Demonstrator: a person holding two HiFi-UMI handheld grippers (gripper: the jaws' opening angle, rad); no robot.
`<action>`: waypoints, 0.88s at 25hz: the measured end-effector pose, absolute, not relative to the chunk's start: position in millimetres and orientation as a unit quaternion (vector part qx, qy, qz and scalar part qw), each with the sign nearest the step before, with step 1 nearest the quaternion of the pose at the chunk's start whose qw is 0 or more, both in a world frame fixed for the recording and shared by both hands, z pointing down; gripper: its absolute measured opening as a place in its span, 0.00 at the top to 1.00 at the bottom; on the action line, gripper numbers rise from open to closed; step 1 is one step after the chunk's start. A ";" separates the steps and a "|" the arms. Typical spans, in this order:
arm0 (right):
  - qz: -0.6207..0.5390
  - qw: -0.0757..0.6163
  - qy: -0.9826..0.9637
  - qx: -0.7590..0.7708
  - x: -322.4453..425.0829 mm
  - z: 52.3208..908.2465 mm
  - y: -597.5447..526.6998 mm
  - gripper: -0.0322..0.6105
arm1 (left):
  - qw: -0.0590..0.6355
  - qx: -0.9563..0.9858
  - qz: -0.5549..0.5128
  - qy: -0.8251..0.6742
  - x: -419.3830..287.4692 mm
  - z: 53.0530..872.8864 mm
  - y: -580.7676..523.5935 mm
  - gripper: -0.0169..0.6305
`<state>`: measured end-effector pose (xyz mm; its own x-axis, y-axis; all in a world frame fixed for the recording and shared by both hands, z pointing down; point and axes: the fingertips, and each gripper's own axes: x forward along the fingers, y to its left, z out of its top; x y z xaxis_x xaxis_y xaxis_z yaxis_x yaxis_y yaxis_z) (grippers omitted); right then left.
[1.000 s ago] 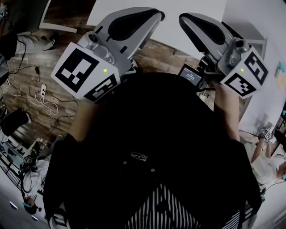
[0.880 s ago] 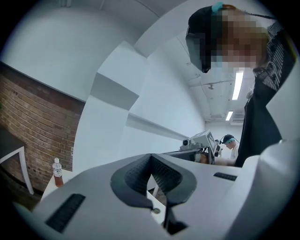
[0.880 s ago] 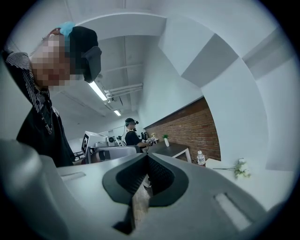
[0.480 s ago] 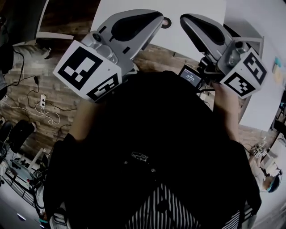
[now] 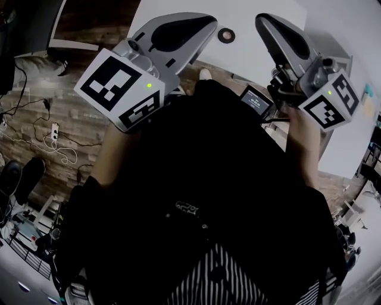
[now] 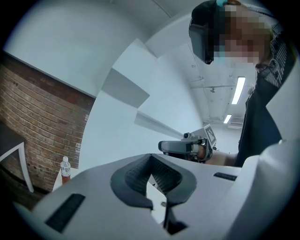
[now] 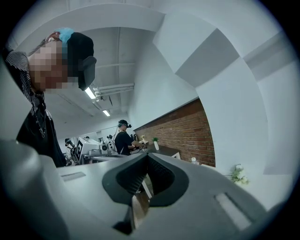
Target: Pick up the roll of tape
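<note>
Looking steeply down, the head view shows the roll of tape (image 5: 226, 35) as a small dark ring lying flat on the white table (image 5: 241, 18). It is seen between the noses of the two grippers. It lies just beside the tip of the left gripper (image 5: 208, 22) and a little farther from the tip of the right gripper (image 5: 262, 21), and it is touched by neither. Both grippers are held out in front of the person's dark-clothed body, with the marker cubes nearest the camera. A small lit screen (image 5: 256, 101) is carried beside the right one. Cables (image 5: 56, 140) are strewn over the wood-patterned floor at the left.

In the left gripper view, the jaws are seen drawn together at their tips, and nothing is caught in the hollow between the ribbed pads (image 6: 136, 176). The right gripper is visible beyond them, and a bottle (image 6: 65, 168) is seen against a brick wall (image 6: 37, 122). The tape cannot be made out with certainty here.

In the right gripper view, the jaws are likewise closed and empty — tips met, hollow bare. A second brick wall and another person (image 7: 123, 138) are seen in the distance.
</note>
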<state>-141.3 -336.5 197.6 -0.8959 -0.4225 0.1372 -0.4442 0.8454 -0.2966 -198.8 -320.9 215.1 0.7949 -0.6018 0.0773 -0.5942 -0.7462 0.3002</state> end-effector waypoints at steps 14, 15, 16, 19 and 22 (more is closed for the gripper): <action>0.147 0.041 -0.971 0.186 -149.6 197.6 -379.5 0.94 | 0.154 0.922 -0.010 -0.355 -198.4 206.7 -358.4 0.96; 0.147 0.045 -0.970 0.186 -148.4 199.7 -380.5 0.94 | 0.156 0.921 -0.011 -0.356 -197.4 207.3 -360.2 0.96; 0.147 0.049 -0.970 0.186 -147.3 201.1 -380.8 0.94 | 0.160 0.920 -0.012 -0.357 -196.6 208.1 -361.0 0.96; 0.149 0.052 -0.970 0.185 -143.8 204.3 -379.7 0.94 | 0.169 0.918 -0.013 -0.360 -194.2 212.5 -360.5 0.96; 0.150 0.055 -0.971 0.181 -143.9 210.5 -379.4 0.94 | 0.174 0.916 -0.011 -0.362 -193.6 217.6 -361.5 0.96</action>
